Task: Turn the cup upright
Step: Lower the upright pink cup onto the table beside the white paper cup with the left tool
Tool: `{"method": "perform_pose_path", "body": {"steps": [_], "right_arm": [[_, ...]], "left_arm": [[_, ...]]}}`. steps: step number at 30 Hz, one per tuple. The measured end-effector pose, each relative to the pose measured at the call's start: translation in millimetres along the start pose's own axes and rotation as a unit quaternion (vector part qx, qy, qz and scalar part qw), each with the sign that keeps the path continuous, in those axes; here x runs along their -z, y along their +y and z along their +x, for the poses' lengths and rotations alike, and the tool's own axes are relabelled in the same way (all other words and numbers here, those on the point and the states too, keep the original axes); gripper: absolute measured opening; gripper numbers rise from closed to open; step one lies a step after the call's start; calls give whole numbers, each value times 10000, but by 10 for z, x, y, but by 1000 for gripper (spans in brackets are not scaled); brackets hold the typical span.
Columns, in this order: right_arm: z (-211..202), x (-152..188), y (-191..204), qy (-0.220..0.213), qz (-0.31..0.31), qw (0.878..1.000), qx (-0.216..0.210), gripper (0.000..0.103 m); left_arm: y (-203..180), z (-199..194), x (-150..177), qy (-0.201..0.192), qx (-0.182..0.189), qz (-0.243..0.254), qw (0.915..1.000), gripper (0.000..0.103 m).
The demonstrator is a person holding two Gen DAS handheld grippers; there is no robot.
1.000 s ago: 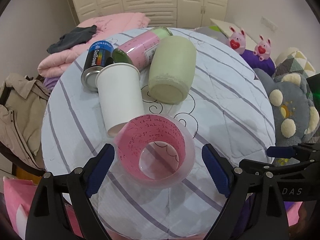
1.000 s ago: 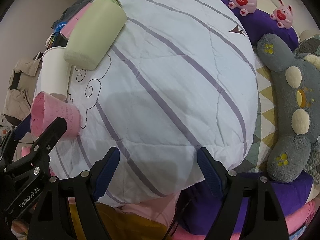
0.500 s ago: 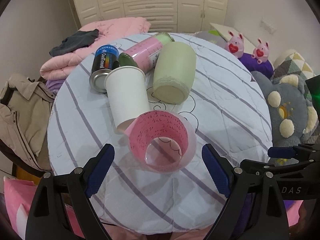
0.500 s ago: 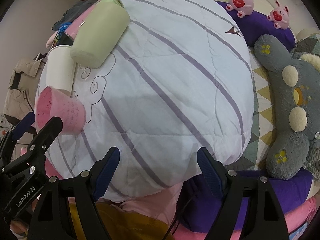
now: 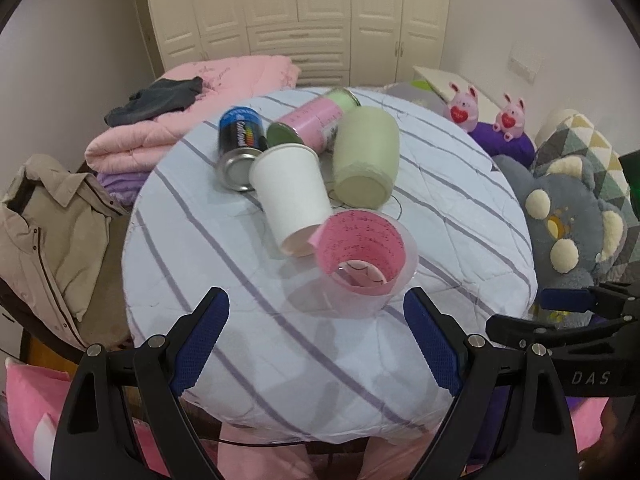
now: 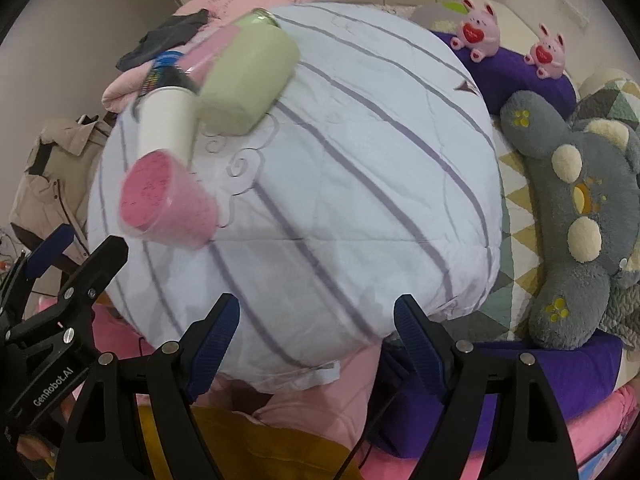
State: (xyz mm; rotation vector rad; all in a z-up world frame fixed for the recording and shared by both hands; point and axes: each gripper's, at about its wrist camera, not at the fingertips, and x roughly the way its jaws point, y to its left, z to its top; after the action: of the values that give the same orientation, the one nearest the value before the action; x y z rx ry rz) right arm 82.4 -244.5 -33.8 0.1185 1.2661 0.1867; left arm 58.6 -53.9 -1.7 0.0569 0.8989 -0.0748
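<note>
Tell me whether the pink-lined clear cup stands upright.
Upright: the pink-lined clear cup shows its open mouth on top and stands on the tablecloth.

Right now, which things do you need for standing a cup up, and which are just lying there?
For the job:
clear cup with pink paper, on its side
left gripper, open
right gripper, open

Just lying about:
white paper cup
green cup
pink can
blue can
grey plush toy

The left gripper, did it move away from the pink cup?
Yes. The left gripper backed away: the pink cup, once between its fingers, now lies beyond them on the striped cloth.
</note>
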Motion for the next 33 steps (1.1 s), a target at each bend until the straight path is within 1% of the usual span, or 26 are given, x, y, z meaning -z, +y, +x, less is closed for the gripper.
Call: {"method": "perform_pose_path", "body": {"steps": [4, 6, 13, 18, 21, 23, 26, 29, 31, 33], "right_arm": [[-74, 85, 145, -194, -48, 9998, -83, 81], [-130, 124, 227, -361, -107, 9992, -138, 81], [-337, 246, 445, -1151, -181, 9928, -280, 81], [-343, 254, 460, -1551, -151, 9874, -290, 81], [-315, 277, 452, -1908, -141, 9813, -229, 81], [-290, 286, 453, -2034, -153, 9787, -242, 81], [-252, 335, 450, -2334, -154, 9720, -232, 81], [-218, 374, 500, -2552, -274, 9664, -109, 81], [-186, 414, 545, -2739, -335, 9612, 34, 81], [-167, 454, 576, -2892, -361, 9566, 69, 81]], "left_arm": [[91, -95, 14, -146, 41, 15, 9999, 91], [137, -137, 16, -251, 45, 4, 9997, 91], [254, -235, 40, -588, 94, 67, 9982, 91], [303, -255, 61, -837, 41, 86, 9964, 91], [328, -249, 74, -1007, 98, 88, 9948, 91], [341, -245, 88, -1166, 94, 99, 9931, 91], [385, -249, 130, -1523, 6, -18, 9883, 91], [422, -214, 172, -1779, 67, -74, 9840, 91], [416, -183, 206, -1870, -14, -32, 9823, 91], [420, -174, 245, -1945, -110, -21, 9808, 91]]}}
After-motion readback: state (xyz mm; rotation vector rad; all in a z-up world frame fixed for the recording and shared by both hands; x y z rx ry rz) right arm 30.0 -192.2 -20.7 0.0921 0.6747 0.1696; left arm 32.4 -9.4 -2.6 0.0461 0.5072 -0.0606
